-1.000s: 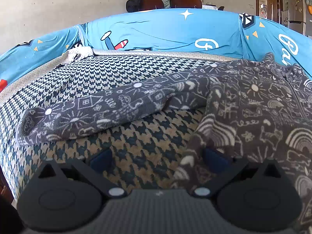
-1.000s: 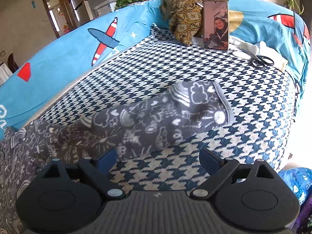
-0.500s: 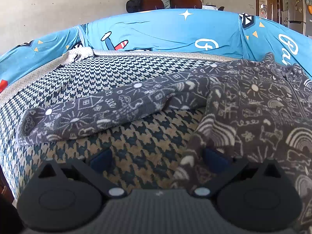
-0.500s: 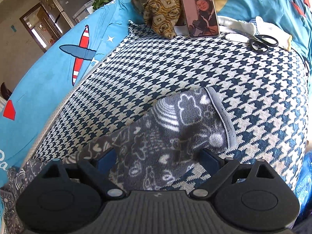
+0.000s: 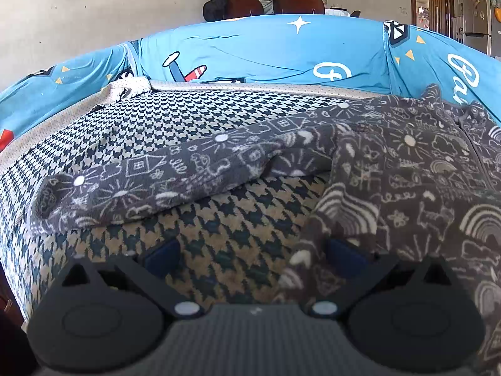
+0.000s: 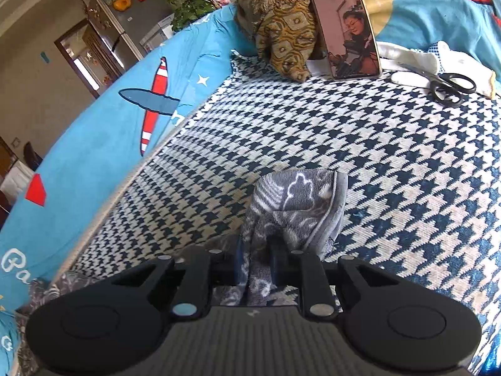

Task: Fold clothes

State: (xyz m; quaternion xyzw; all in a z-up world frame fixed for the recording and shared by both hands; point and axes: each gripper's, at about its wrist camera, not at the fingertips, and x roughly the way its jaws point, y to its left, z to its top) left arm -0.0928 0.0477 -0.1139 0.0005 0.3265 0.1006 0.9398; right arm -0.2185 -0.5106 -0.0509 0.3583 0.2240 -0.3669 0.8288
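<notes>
Having just closed, the right gripper (image 6: 255, 261) is clamped on the sleeve (image 6: 294, 206) cuff, whose length runs back toward the shirt (image 5: 407, 169), where the left gripper (image 5: 253, 255) is held apart.

Ahead of your right gripper (image 6: 256, 261), whose jaws have just closed on the grey sleeve (image 6: 297, 206), the checked cover (image 6: 391, 163) lies bare up to the phone (image 6: 344, 28). The phone leans against a brown patterned cloth (image 6: 278, 25), with scissors (image 6: 447, 86) on a white cloth (image 6: 438, 59) to the phone's right, and these block that far end. The blue cushion wall (image 6: 94, 144) to the phone's left closes that side.
</notes>
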